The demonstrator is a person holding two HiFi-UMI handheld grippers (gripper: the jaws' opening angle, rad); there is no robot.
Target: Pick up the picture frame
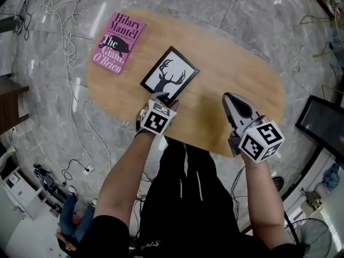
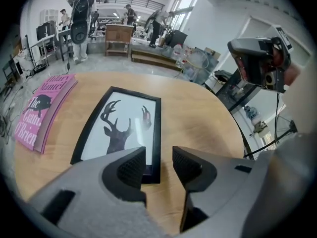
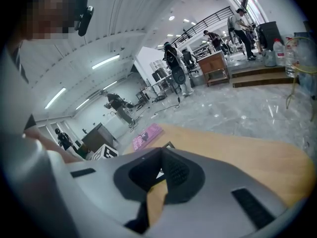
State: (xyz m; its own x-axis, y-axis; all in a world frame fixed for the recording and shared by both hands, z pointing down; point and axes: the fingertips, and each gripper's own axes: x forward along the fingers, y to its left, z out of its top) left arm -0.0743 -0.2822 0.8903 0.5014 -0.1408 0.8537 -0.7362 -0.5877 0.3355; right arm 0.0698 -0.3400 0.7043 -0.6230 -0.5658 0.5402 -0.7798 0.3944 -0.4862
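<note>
The picture frame (image 1: 170, 75), black-edged with a black deer silhouette on white, lies flat in the middle of the oval wooden table (image 1: 242, 63). My left gripper (image 1: 160, 97) points steeply down at the frame's near corner. In the left gripper view its jaws stand wide open (image 2: 158, 165), with the frame's (image 2: 121, 128) near right corner just ahead of the gap and nothing pressed by the pads. My right gripper (image 1: 229, 97) hovers above bare table to the right of the frame. Its tips meet (image 3: 162, 152) with nothing between them.
A pink book (image 1: 118, 42) lies on the table's far left, beyond the frame. White cables (image 1: 70, 52) trail over the marble floor at the left. A dark flat panel (image 1: 322, 122) stands on the floor to the right. People and desks fill the far background.
</note>
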